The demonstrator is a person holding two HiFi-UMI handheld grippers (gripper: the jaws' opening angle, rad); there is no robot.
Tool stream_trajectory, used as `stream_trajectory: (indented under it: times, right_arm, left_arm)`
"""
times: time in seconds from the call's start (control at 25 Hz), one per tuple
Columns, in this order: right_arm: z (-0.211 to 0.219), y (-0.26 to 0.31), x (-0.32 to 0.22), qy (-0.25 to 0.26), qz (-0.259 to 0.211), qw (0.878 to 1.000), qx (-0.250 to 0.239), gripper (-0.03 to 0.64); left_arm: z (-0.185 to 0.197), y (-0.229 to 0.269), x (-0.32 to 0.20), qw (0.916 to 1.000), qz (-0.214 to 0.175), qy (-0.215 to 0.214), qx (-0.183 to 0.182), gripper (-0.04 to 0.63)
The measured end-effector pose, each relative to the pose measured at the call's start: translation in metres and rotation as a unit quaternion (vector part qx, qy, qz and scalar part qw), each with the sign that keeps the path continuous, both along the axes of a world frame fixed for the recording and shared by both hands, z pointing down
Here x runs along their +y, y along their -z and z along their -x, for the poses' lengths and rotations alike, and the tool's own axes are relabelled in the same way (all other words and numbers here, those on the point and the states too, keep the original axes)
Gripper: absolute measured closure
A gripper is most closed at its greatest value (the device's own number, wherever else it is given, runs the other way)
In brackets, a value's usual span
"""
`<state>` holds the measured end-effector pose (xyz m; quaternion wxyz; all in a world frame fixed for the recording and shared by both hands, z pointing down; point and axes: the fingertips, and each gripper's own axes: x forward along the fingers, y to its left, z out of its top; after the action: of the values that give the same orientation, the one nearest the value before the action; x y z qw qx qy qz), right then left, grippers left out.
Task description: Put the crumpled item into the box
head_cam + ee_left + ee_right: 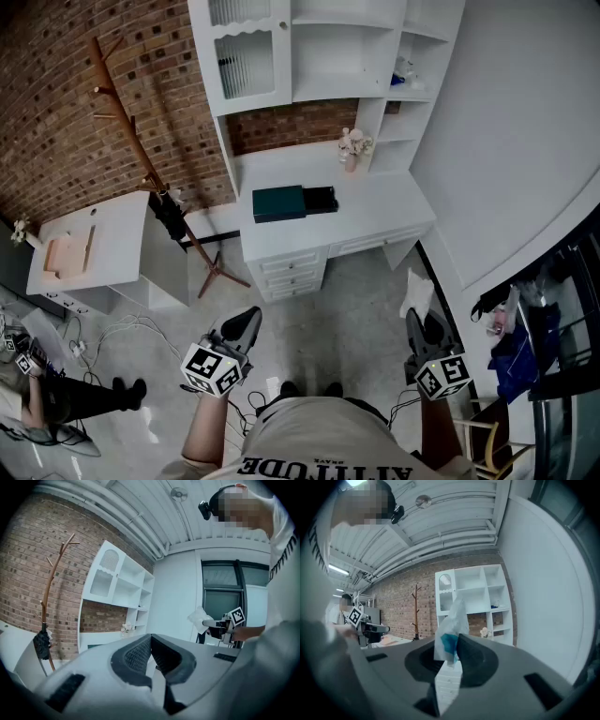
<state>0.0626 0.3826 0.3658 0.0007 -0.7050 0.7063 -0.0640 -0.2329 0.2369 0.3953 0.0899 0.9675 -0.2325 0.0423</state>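
A crumpled white item with a blue patch [451,630] sticks up from between the jaws of my right gripper [451,649], which is shut on it. In the head view the same white wad [418,291] shows above the right gripper [424,328] at the lower right. From the left gripper view it appears as a pale crumpled item [198,619] at the far gripper's tip. My left gripper [150,654] holds nothing and its jaws meet; it sits at the lower left [240,328]. A dark green box [279,202] with its drawer pulled open to the right lies on the white desk [384,217] ahead.
A wooden coat stand [141,150] leans left of the desk. White shelving [319,47] rises behind it against a brick wall. A small flower vase [352,148] stands on the desk's back. A second white table [122,234] is at left, cables on the floor [103,337].
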Motion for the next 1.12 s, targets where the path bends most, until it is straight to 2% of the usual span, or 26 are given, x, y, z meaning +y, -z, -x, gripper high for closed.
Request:
stream_trajectory:
  times: [0.76, 1.12]
  right_arm:
    - [0.019, 0.004, 0.005, -0.002, -0.011, 1.0, -0.01, 0.546]
    - [0.041, 0.004, 0.011, -0.025, -0.006, 1.0, -0.01, 0.546]
  left_arm:
    - [0.014, -0.004, 0.002, 0.9999, 0.002, -0.015, -0.004, 0.571]
    - [0.034, -0.013, 0.0, 0.9994, 0.008, -0.033, -0.007, 0.571]
